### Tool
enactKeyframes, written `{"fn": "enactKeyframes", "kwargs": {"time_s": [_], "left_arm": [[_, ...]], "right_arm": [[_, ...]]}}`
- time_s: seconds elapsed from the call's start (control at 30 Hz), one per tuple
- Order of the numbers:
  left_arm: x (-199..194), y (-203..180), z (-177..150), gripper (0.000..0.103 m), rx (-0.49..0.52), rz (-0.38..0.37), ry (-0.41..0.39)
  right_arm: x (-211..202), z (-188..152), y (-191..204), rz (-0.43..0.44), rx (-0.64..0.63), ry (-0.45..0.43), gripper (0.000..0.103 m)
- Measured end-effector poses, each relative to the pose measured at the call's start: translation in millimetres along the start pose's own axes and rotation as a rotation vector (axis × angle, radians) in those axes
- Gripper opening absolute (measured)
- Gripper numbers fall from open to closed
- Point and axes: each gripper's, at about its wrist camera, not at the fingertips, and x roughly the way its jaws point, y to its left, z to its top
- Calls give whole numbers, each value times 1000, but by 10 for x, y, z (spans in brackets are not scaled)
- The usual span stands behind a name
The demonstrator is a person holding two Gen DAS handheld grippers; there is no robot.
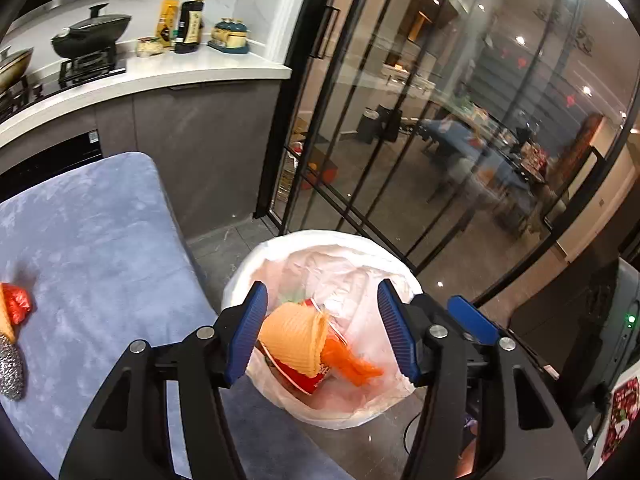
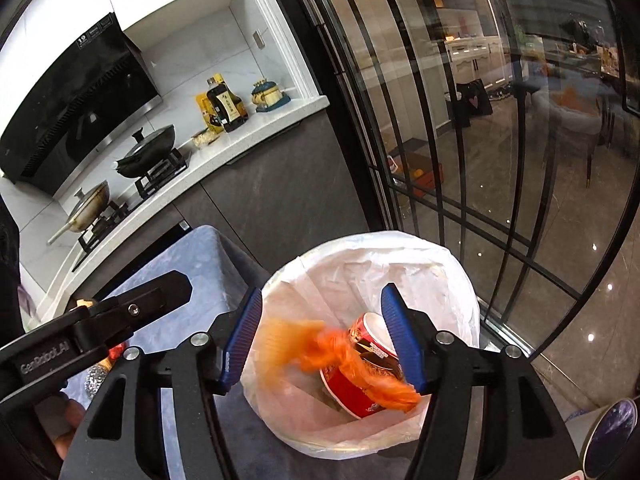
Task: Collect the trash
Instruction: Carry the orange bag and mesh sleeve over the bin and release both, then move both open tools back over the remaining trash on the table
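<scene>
Two tongs, left tongs (image 1: pixel 322 330) and right tongs (image 2: pixel 324 336) both spread apart over one lined bin (image 1: pixel 276 252), one red cup (image 2: pixel 352 394) tilted below, rim toward right tongs, one orange wrapper (image 1: pixel 294 338) between the blue fingers.

Orange wrapper (image 1: pixel 352 364) (perhaps ribbed), red cup (image 2: pixel 352 390)

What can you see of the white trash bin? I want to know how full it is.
The trash bin is round, white and open-topped, lined with a thin translucent white bag folded over its rim. It stands upright on the dark floor beside the blue-covered table, near the glass doors. Inside lie a red paper cup and orange wrappers; much room remains.
</scene>
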Motion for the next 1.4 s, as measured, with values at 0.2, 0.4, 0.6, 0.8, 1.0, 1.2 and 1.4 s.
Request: {"fn": "enactKeyframes", "kwargs": {"time_s": [0.2, 0.4, 0.6, 0.8, 1.0, 1.2, 1.4], "left_arm": [[-145, 146, 30, 56, -29, 48, -38], [-381, 331, -7, 56, -34, 123, -81], [-671, 570, -52, 68, -30, 254, -132], [-940, 966, -151, 75, -65, 390, -136], [-1147, 1477, -333, 82, -142, 519, -99], [-1214, 1943, -566, 94, -187, 631, -60], [-1195, 2355, -820, 94, -242, 654, -9]], "right_arm": [[-121, -8, 88, 15, -10, -27, 63], [-239, 2, 260, 27, -41, -53, 66], [-355, -19, 554, 61, -90, -75, 69], [-372, -137, 897, 105, -137, -61, 70], [-293, -330, 1255, 144, -175, -16, 70], [-189, -534, 1645, 196, -204, 35, 70], [-35, -740, 1974, 230, -217, 89, 70]]}}
